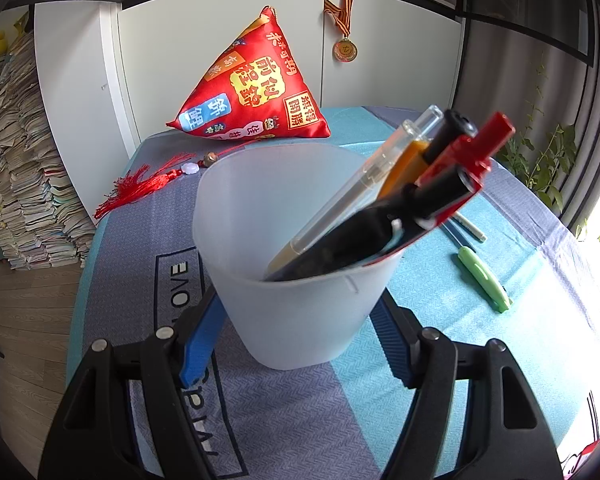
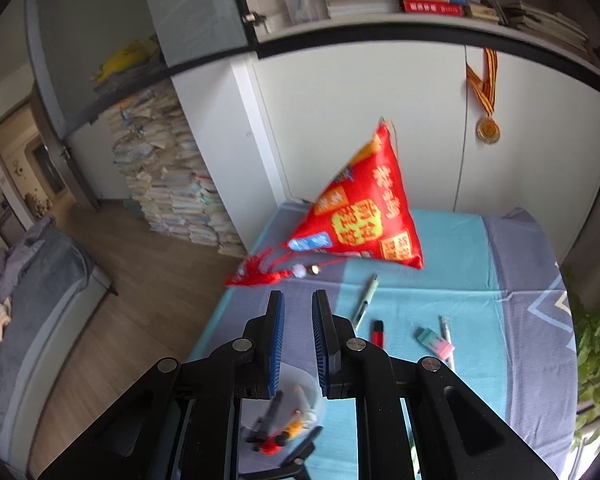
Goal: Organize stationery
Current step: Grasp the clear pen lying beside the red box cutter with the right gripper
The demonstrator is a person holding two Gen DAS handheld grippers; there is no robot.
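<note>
My left gripper (image 1: 296,336) is shut on a translucent white cup (image 1: 296,280) that stands on the table cloth. The cup holds several pens (image 1: 420,176), a clear one, an orange one, black ones and a red-capped one, all leaning right. A green pen (image 1: 484,280) and a white pen (image 1: 470,228) lie on the cloth to its right. My right gripper (image 2: 298,320) hovers above the table with its jaws a little apart and nothing between them. Below it the cup (image 2: 292,408) shows blurred. A pale pen (image 2: 366,296), a red marker (image 2: 378,332), a pastel eraser (image 2: 434,342) and a white pen (image 2: 446,332) lie on the cloth.
A red satin pyramid cushion (image 1: 256,88) with a red tassel (image 1: 140,188) sits at the table's back, against white cabinet doors. A medal (image 1: 345,50) hangs on the door. Stacked books (image 1: 24,168) stand on the floor left. A plant (image 1: 548,160) stands right.
</note>
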